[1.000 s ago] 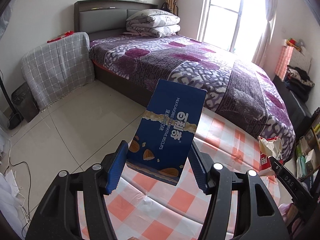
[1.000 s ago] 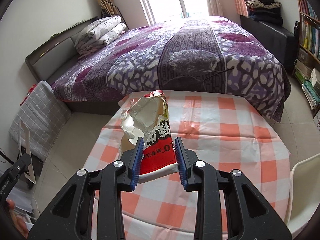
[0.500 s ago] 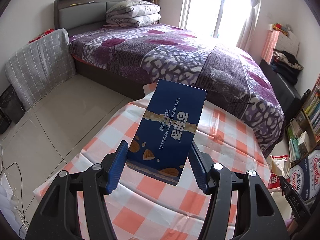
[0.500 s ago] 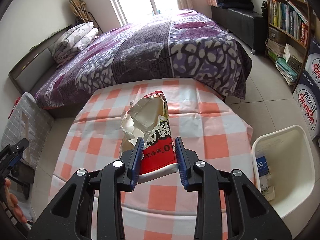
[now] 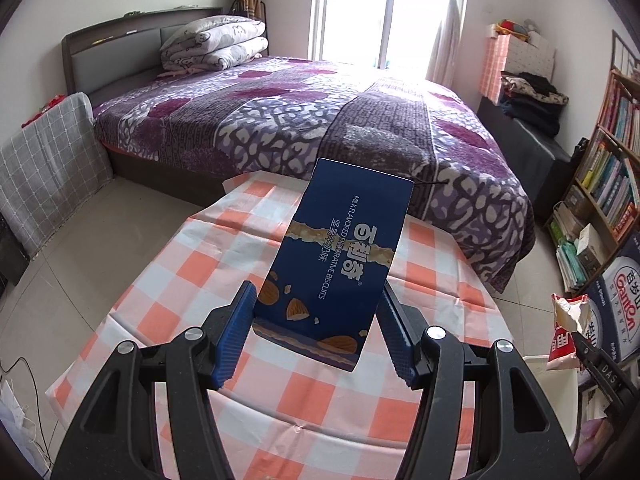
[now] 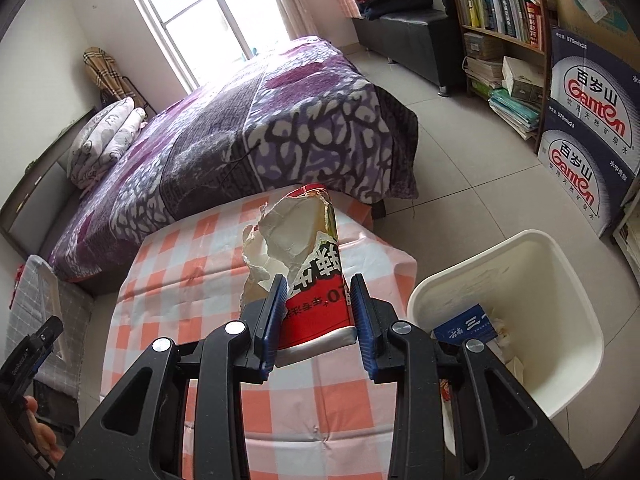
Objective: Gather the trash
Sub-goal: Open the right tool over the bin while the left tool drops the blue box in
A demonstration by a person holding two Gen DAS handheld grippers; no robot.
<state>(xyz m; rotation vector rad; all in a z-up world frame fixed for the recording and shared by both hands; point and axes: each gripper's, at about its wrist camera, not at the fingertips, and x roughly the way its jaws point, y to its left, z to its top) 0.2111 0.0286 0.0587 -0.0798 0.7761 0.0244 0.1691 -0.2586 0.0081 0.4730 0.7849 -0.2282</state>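
Both grippers carry trash above the checked table, beside the white bin.

The left gripper (image 5: 316, 334) clamps a blue biscuit box (image 5: 340, 264) upright between its blue pads, over the orange-and-white tablecloth (image 5: 192, 280). The right gripper (image 6: 318, 320) pinches a torn red snack bag (image 6: 308, 280) in narrow jaws, just left of the bin (image 6: 576, 292), which already holds a small blue box (image 6: 466, 326) and crumpled paper.
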